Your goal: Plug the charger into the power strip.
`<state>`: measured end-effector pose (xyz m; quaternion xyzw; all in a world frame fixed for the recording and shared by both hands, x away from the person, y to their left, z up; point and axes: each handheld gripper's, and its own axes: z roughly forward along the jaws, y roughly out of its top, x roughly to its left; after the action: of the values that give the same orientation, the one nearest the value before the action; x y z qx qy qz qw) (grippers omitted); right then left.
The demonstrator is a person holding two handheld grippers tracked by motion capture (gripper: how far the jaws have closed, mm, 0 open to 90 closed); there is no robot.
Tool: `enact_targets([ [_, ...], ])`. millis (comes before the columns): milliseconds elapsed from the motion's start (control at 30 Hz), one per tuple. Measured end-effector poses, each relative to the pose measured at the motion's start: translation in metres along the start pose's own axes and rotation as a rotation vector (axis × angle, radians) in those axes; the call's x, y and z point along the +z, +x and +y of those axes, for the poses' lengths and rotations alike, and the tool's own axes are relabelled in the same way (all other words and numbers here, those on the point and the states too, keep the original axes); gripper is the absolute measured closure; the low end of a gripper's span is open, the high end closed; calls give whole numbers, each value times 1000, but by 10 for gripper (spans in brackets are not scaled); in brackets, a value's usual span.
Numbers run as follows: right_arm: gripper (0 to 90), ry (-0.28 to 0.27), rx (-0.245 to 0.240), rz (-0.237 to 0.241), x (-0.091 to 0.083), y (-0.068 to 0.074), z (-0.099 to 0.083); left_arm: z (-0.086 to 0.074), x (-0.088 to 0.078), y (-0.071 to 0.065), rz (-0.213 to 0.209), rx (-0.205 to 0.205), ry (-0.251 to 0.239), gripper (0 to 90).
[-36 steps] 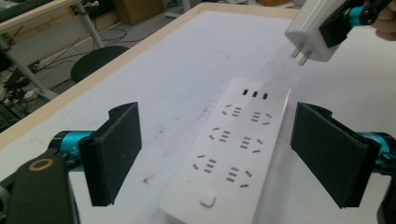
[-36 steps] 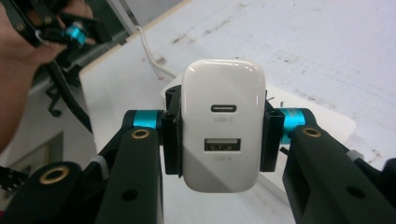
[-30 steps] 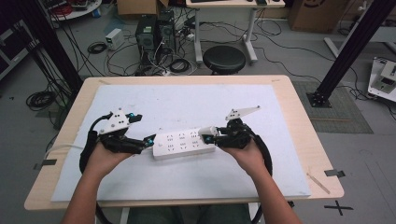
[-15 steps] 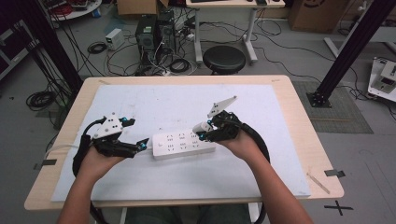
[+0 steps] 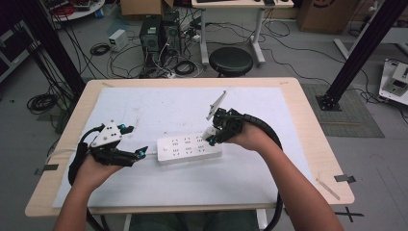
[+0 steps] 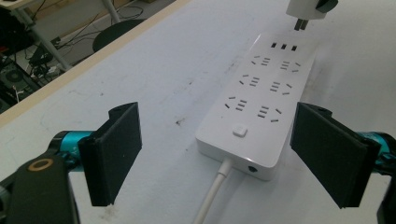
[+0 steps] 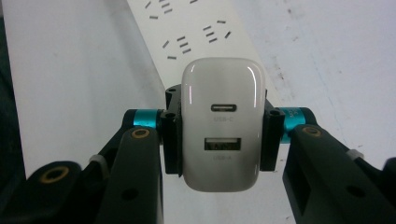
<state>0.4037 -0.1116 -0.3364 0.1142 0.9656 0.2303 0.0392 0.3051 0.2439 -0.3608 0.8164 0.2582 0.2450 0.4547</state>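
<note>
Your left gripper [image 5: 142,153] sits at the left of the table [image 5: 308,144], on the white sheet [image 5: 144,106] that covers it, and its jaws stand wide apart with nothing pressed between them. In the left gripper view [image 6: 219,154] the power strip [image 6: 261,102] lies straight ahead of those open jaws, its near end with the square switch [image 6: 239,130] just beyond the pads and closer to the right-hand jaw than to the left-hand one. The strip's white cord [image 6: 212,196] runs back from that near end, down between the two jaws. Neither pad touches the strip.

In the high view the power strip [image 5: 190,148] lies flat between your two grippers, its left end just beyond the left jaw tips and its right end under the right gripper [image 5: 210,134].

That right gripper is clamped on the white charger [image 5: 208,133]. In the right gripper view [image 7: 219,135] the charger [image 7: 223,123] sits squarely between the two pads, each pad pressing one of its side walls, with its two USB ports facing back at the camera. Beyond the jaws and the charger lies the strip [image 7: 187,37], its socket rows running away from you. The left gripper view shows the charger [image 6: 306,9] over the far end of the strip, its metal prongs [image 6: 301,24] pointing down and apart from the sockets below, just above the row of small slots at that end.
</note>
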Motion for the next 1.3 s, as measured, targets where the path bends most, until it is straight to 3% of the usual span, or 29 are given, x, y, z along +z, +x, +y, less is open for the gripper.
enact_targets([
  [133, 629, 43, -61, 46, 5, -8, 9, -2, -1, 1, 3, 0, 1, 166],
  [200, 629, 47, -121, 51, 7, -11, 13, -3, -2, 1, 5, -1, 2, 165],
  [300, 629, 92, -170, 55, 14, -14, 21, -5, -3, 1, 7, 2, 6, 166],
  [433, 629, 106, -217, 67, 22, -19, 27, -8, -5, 2, 11, 3, 7, 165],
  [800, 628, 181, -271, 78, 43, -28, 42, -15, -9, 2, 14, 1, 5, 165],
  [1300, 628, 229, -333, 100, 48, -32, 53, -19, -10, 4, 22, -7, 0, 166],
])
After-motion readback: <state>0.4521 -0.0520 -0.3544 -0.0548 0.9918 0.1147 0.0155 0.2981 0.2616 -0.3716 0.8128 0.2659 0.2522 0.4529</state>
